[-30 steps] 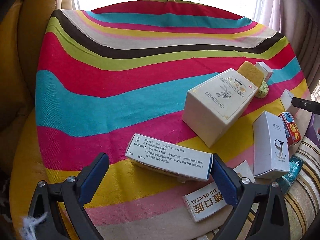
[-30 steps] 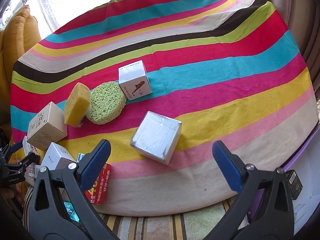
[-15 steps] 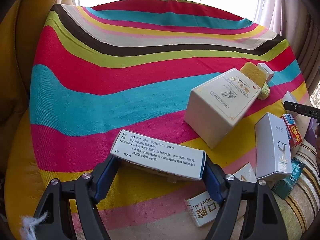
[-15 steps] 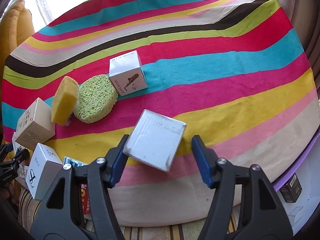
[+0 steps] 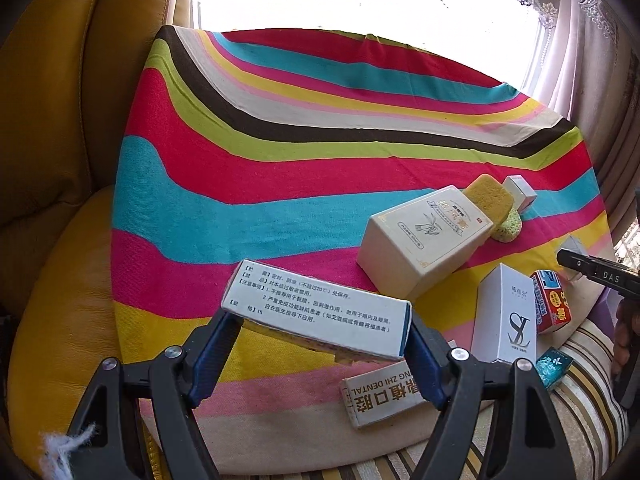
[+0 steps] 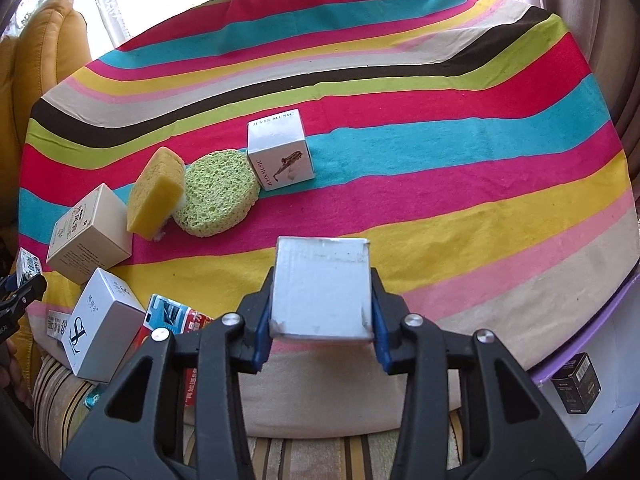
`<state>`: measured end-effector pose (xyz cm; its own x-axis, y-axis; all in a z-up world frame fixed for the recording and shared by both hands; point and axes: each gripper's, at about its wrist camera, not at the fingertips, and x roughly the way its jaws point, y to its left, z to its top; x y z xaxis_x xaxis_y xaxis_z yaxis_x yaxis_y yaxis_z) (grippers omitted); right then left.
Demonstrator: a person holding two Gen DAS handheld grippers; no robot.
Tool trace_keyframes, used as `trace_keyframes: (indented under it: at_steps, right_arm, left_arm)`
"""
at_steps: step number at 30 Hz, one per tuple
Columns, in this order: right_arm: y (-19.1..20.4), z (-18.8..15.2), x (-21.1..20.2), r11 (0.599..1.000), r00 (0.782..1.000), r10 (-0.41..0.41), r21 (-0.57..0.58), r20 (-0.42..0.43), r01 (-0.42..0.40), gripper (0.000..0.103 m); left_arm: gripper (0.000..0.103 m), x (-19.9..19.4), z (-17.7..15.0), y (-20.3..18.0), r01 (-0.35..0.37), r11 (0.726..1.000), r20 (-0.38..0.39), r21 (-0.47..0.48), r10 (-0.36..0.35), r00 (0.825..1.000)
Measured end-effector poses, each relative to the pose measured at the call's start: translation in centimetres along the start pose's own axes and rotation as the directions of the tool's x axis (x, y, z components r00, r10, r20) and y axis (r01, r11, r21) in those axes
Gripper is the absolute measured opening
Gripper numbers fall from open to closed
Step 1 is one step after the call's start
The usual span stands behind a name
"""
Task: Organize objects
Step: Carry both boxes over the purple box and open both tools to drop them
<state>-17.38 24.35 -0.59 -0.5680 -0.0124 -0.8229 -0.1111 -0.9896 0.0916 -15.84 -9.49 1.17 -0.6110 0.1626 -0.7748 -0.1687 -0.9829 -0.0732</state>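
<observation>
Left tool (image 5: pixel 318 354): clamped on long printed box (image 5: pixel 320 314). Right tool (image 6: pixel 322 330), jaws just closing: clamped on grey box (image 6: pixel 320 288). Approx. eight items unsorted, worktop (image 6: pixel 440 152) 9 o'clock; sorting barely begun.

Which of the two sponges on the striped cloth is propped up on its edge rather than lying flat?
The yellow sponge. It stands tilted on its edge beside the cream box, while the round green sponge lies flat on the cloth next to it.

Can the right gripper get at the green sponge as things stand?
Probably not yet: the right gripper has just closed on the silver box, so its jaws are full. The path to the green sponge looks clear otherwise.
</observation>
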Motion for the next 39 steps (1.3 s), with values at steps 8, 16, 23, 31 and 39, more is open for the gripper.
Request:
trace_keyframes:
  at_steps: [8, 16, 23, 31, 39]
  right_arm:
    - [-0.5, -1.5, -2.6, 1.000, 1.000, 0.014, -0.005, 0.019, -0.014, 0.044]
    - [-2.1, -3.7, -5.0, 1.000, 1.000, 0.013, 0.009, 0.024, -0.013, 0.044]
    - [-4.2, -5.3, -7.0, 0.999, 0.999, 0.011, 0.032, 0.033, -0.012, 0.044]
    - [-7.6, -7.0, -9.0, 0.997, 0.999, -0.010, 0.077, 0.044, 0.006, 0.044]
    - [-12.7, -9.3, -10.8, 0.988, 0.998, -0.056, 0.148, 0.041, 0.049, 0.044]
  left_arm:
    - [0.078, -2.3, -0.8, -2.3, 0.033, 0.999, 0.036, -0.011, -0.032, 0.999]
    - [0.078, -3.6, -1.8, -6.5, 0.103, 0.995, 0.050, 0.020, -0.104, 0.993]
    - [0.078, -3.8, -2.9, -11.1, 0.164, 0.984, 0.025, 0.074, -0.167, 0.986]
    - [0.078, -3.5, -3.4, -16.2, 0.239, 0.962, -0.016, 0.136, -0.239, 0.971]
    - [0.078, -3.1, -3.8, -22.0, 0.311, 0.927, -0.060, 0.210, -0.306, 0.950]
